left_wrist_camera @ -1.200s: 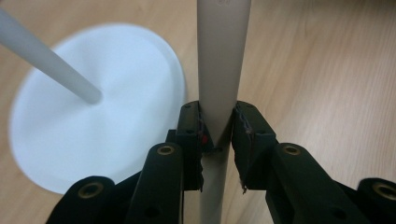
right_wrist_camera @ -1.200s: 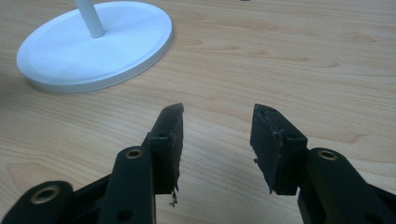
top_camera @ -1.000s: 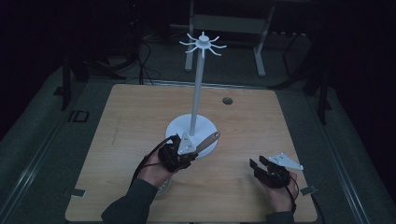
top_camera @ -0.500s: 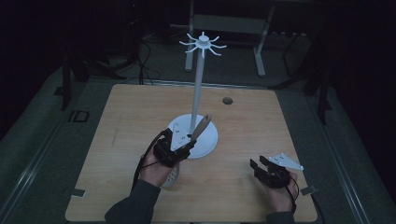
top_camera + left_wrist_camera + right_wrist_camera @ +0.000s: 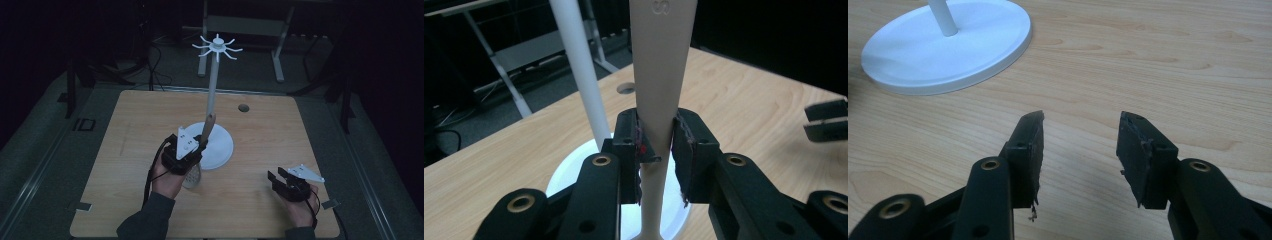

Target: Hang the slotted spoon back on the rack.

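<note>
My left gripper (image 5: 199, 146) is shut on the pale beige handle of a kitchen utensil (image 5: 206, 127), just left of the white stand's pole. In the left gripper view the pads clamp the handle (image 5: 661, 60) on both sides, and it rises steeply between them. The utensil's grey head (image 5: 192, 177) hangs below the hand, near the table. The white stand (image 5: 214, 90) has a round base (image 5: 222, 147) and a ring of hooks (image 5: 218, 47) on top. My right gripper (image 5: 275, 176) rests near the table's front right, open with nothing between its jaws (image 5: 1080, 135).
A small round hole (image 5: 243, 107) sits in the wooden tabletop behind the stand. The stand's base (image 5: 973, 45) lies ahead and left of the right gripper. Dark floor, cables and a metal frame surround the table (image 5: 125, 130).
The left hand has turned, swinging the utensil's handle from slanting right to nearly upright beside the pole. The right gripper has not moved.
</note>
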